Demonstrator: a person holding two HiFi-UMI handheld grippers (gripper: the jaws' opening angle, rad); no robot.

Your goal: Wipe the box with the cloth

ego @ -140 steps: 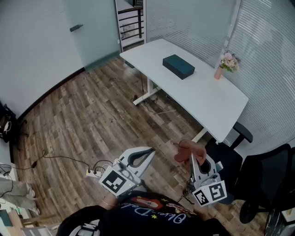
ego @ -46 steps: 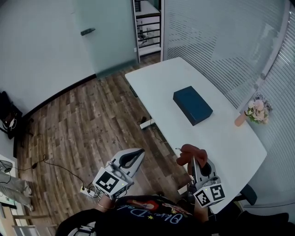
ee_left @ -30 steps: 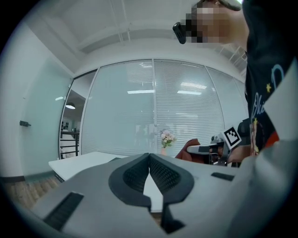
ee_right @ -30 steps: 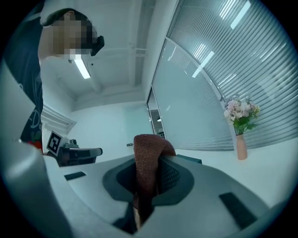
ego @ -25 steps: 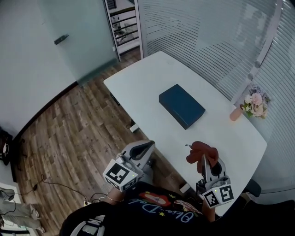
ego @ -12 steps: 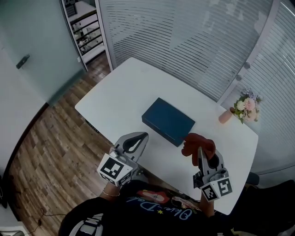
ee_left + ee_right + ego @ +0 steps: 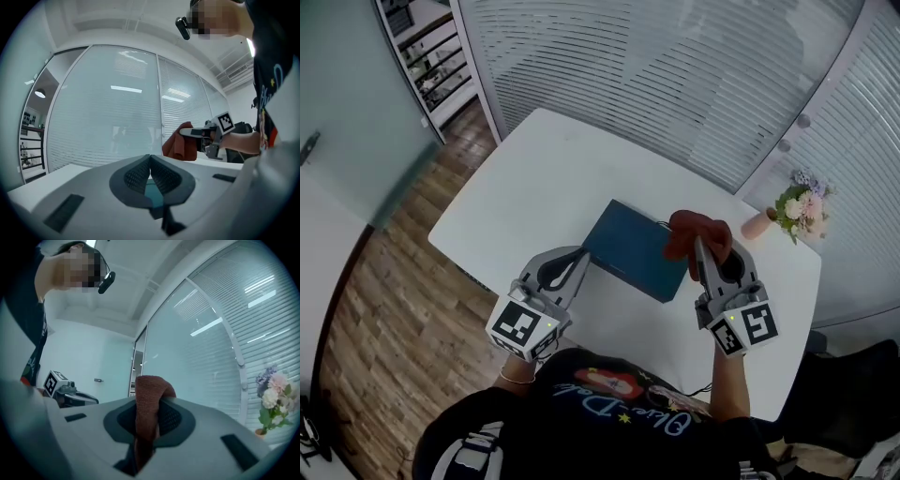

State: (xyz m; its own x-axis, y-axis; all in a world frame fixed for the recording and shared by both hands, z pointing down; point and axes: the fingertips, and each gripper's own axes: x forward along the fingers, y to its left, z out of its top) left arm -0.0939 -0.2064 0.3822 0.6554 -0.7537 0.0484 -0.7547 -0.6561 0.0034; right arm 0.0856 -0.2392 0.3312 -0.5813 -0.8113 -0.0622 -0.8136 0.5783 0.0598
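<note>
Right gripper (image 7: 697,249) pinches the cloth (image 7: 686,228) in its jaws; it looks soft and floppy. The box (image 7: 630,248) looks rigid, probably light. Left gripper (image 7: 575,260): jaws pressed together, empty.

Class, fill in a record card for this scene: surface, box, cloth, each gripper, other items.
surface: white table
box: dark teal box, lying flat on the table
cloth: reddish cloth, over the box's right end
left gripper: shut, empty
right gripper: shut on the cloth
other: flowers in pink vase
</note>
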